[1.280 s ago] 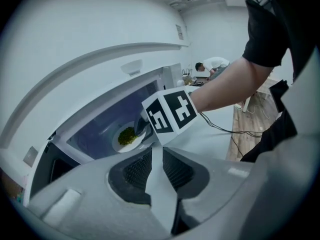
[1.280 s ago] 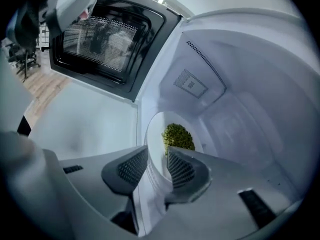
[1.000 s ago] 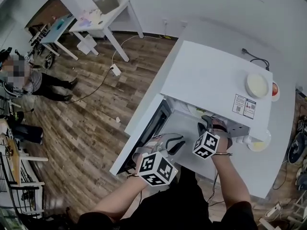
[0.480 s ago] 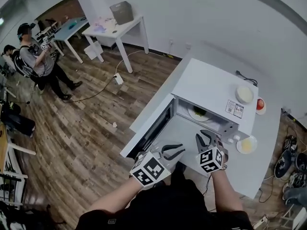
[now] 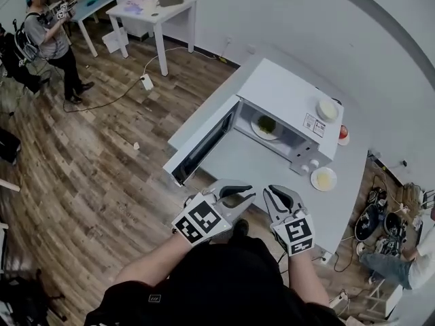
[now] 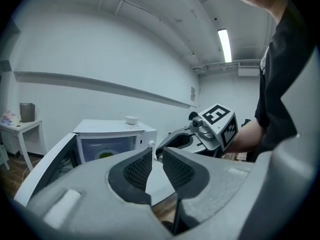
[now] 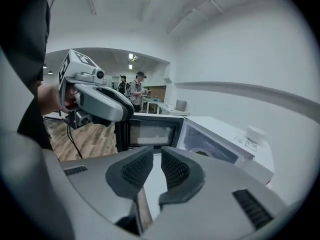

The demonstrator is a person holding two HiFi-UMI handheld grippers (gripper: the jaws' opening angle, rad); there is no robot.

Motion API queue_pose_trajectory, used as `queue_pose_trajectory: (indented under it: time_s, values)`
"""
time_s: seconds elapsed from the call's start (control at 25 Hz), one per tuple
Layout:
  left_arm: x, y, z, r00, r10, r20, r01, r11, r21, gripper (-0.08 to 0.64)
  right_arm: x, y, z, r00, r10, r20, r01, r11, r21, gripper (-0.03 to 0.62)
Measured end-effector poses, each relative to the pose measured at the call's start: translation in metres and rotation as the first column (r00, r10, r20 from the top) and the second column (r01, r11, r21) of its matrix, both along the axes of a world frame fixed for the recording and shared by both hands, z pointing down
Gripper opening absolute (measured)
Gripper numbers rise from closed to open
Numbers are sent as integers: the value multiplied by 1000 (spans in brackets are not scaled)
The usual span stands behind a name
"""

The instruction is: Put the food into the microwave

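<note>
The white microwave stands on the white counter with its door swung open to the left. Inside, a plate with green food rests on the turntable; the food also shows in the left gripper view and the food in the right gripper view. Both grippers hang in front of the counter, away from the microwave. My left gripper has a narrow gap and holds nothing. My right gripper has just been closing its jaws; a slit remains, nothing between them.
A small white bowl sits on top of the microwave. A plate with yellow food and a red item lie on the counter to its right. A person and a white table stand far left; clutter covers the floor at right.
Both grippers have pulled back from the microwave's mouth toward the person and risen. The right gripper has left the cavity, where the plate with food stays. The head view has swung back.
</note>
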State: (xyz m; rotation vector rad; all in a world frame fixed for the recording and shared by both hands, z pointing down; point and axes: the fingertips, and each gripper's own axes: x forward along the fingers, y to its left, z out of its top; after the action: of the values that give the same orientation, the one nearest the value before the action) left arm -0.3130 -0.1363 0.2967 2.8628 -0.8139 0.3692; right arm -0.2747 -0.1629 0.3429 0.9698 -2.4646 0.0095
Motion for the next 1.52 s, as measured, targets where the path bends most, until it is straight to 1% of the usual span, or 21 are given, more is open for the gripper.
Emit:
queue_pose_trajectory:
  time_s: [0.16, 0.32, 0.4, 0.48, 0.56, 0.64, 0.72, 0.8, 0.96, 1.04, 1.12, 1.16, 1.24, 1.32, 1.44, 1.52]
  values:
    - [12, 24, -4, 999, -33, -42, 33, 999, -8, 71, 7, 32, 5, 997, -54, 56, 57, 997, -52, 55]
    - [35, 45, -4, 993, -76, -94, 73, 997, -37, 71, 33, 57, -2, 982, -76, 172, 93, 991, -92, 51]
    - [59, 54, -4, 986, -96, -134, 88, 994, -63, 71, 57, 68, -7, 971, -70, 230, 98, 989, -110, 48]
    - [90, 65, -8, 977, -100, -191, 85, 993, -88, 71, 84, 79, -13, 950, -65, 304, 111, 985, -136, 43]
    - [121, 77, -20, 964, -84, -251, 64, 994, -88, 71, 108, 93, -21, 924, -77, 374, 139, 980, -143, 38]
    - [149, 84, -34, 955, -73, -289, 55, 996, -68, 71, 132, 105, -32, 903, -99, 418, 166, 978, -128, 34]
    - [170, 88, -46, 950, -79, -304, 68, 997, -47, 71, 157, 117, -42, 885, -123, 450, 191, 975, -109, 25]
    - [187, 94, -54, 949, -87, -301, 81, 996, -33, 71, 180, 127, -53, 866, -124, 484, 198, 975, -104, 18]
    - [214, 106, -65, 962, -66, -266, 66, 998, -7, 71, 213, 140, -73, 822, -63, 566, 150, 983, -108, 15]
    - [223, 110, -68, 960, -50, -275, 51, 999, -4, 71, 222, 143, -79, 819, -45, 572, 115, 990, -86, 14]
    - [228, 113, -68, 960, -40, -277, 41, 999, -3, 69, 224, 144, -82, 832, -41, 553, 84, 995, -53, 14]
    - [228, 113, -67, 964, -35, -265, 37, 999, 2, 69, 225, 143, -84, 836, -37, 547, 71, 997, -41, 14]
    - [224, 112, -67, 972, -31, -235, 37, 999, 20, 69, 225, 141, -89, 837, -27, 546, 51, 998, -29, 14]
    - [217, 108, -71, 974, -40, -223, 49, 998, 34, 69, 224, 138, -92, 841, -19, 541, 38, 999, -23, 14]
    - [208, 100, -72, 972, -55, -227, 65, 997, 37, 67, 215, 135, -96, 846, -24, 532, 34, 999, -10, 14]
    - [206, 97, -71, 971, -46, -236, 55, 998, 29, 67, 212, 133, -97, 853, -26, 521, 31, 1000, 0, 14]
